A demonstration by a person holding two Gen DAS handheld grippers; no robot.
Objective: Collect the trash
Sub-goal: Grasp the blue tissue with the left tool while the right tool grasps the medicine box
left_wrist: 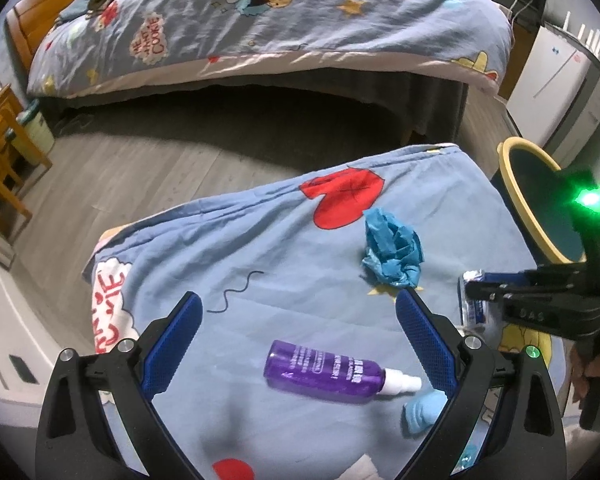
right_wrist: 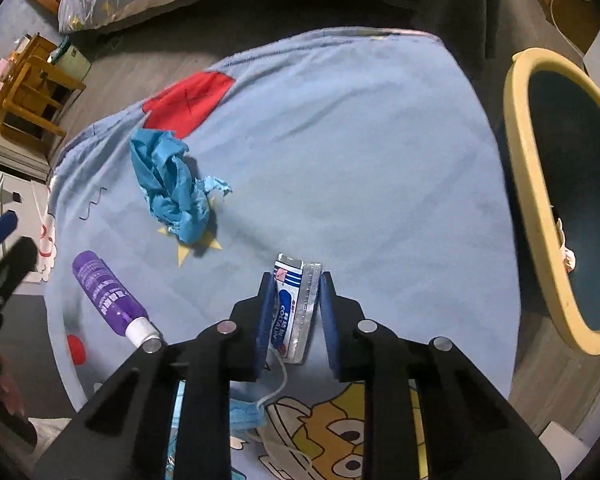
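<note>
On the cloth-covered surface (right_wrist: pixel 380 160), a crumpled wrapper (right_wrist: pixel 172 192) lies toward the far left. A spray bottle (right_wrist: pixel 108 292) lies nearer, left of a flattened tube (right_wrist: pixel 296 308). A bin (right_wrist: pixel 540 200) stands off the right edge; a bed (left_wrist: pixel 260 20) lies beyond.

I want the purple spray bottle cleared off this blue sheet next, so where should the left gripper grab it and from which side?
Grip the purple spray bottle across the middle of its round body, coming from above. It lies flat on the sheet between the open left gripper's fingers, white nozzle pointing right. The body is wider and probably slips less than the thin nozzle.
</note>
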